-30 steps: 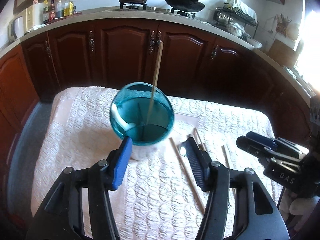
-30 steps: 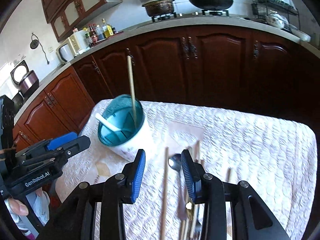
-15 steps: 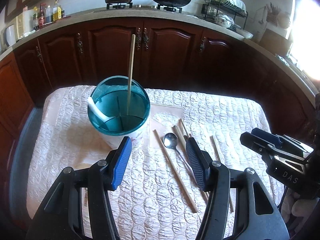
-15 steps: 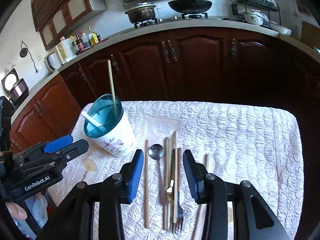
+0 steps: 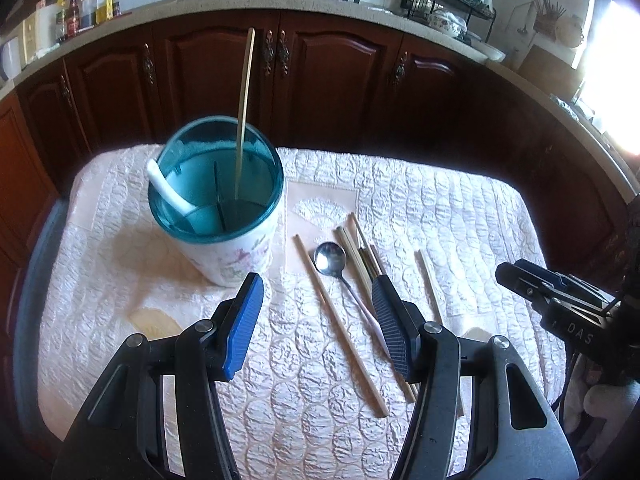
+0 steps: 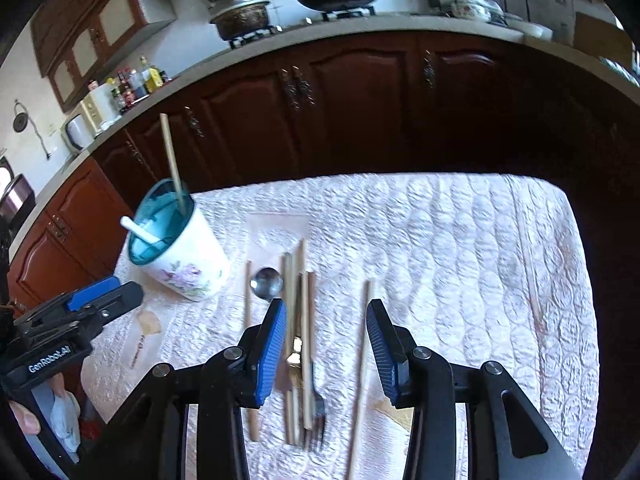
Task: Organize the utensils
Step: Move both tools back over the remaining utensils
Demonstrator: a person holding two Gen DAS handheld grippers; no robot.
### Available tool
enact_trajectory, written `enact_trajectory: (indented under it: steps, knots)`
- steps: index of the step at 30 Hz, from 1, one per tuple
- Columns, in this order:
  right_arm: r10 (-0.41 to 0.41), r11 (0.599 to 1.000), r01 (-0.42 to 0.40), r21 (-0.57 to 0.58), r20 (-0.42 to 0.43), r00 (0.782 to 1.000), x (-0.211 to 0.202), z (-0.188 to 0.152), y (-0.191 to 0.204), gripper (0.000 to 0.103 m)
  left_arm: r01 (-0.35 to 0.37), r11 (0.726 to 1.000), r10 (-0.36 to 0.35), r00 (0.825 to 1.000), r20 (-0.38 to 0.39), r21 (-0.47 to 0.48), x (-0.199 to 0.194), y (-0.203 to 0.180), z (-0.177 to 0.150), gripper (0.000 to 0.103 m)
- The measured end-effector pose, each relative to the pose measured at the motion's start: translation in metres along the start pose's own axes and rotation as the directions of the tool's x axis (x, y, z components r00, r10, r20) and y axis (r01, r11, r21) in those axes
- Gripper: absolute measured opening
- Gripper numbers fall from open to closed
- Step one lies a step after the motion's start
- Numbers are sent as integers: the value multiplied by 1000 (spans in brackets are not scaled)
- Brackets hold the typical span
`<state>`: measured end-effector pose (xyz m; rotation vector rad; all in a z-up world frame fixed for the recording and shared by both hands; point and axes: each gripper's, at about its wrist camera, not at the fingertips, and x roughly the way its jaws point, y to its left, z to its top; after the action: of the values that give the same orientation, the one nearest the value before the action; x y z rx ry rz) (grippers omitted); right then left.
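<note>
A white flowered utensil holder with a teal divided insert (image 5: pixel 224 216) (image 6: pixel 180 252) stands on the quilted table. One wooden chopstick (image 5: pixel 244 104) and a white spoon (image 5: pixel 168 192) stand in it. A metal spoon (image 5: pixel 330 258) (image 6: pixel 267 282), several wooden chopsticks (image 5: pixel 340 328) (image 6: pixel 306 340) and a fork (image 6: pixel 316 408) lie flat to the holder's right. My left gripper (image 5: pixel 318 320) is open and empty above the table, near the holder. My right gripper (image 6: pixel 326 344) is open and empty above the loose utensils.
The table wears a pale quilted cloth (image 6: pixel 460 264). One chopstick (image 6: pixel 362 368) lies apart to the right of the pile. Dark wood cabinets (image 5: pixel 320 80) run behind the table, with a stove, pots and a dish rack on the counter.
Both grippers have drawn back and up from the holder. The holder now sits farther off and more of the loose utensils show. Both jaws stay open and empty.
</note>
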<state>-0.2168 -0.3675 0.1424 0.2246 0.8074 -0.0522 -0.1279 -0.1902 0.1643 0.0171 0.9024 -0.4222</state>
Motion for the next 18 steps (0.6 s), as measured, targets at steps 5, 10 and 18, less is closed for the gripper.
enact_trajectory:
  steps: [5, 10, 18]
  knots:
    - [-18, 999, 20, 42, -39, 999, 12, -7, -20, 40, 3, 1000, -3, 1000, -29, -5, 12, -2, -5, 56]
    - [-32, 997, 37, 65, -74, 997, 23, -13, -33, 40, 3, 1000, -4, 997, -74, -12, 29, -2, -11, 56]
    - [-35, 996, 43, 72, -116, 993, 38, -19, -38, 40, -4, 1000, 2, 991, -131, -15, 52, -3, -19, 56]
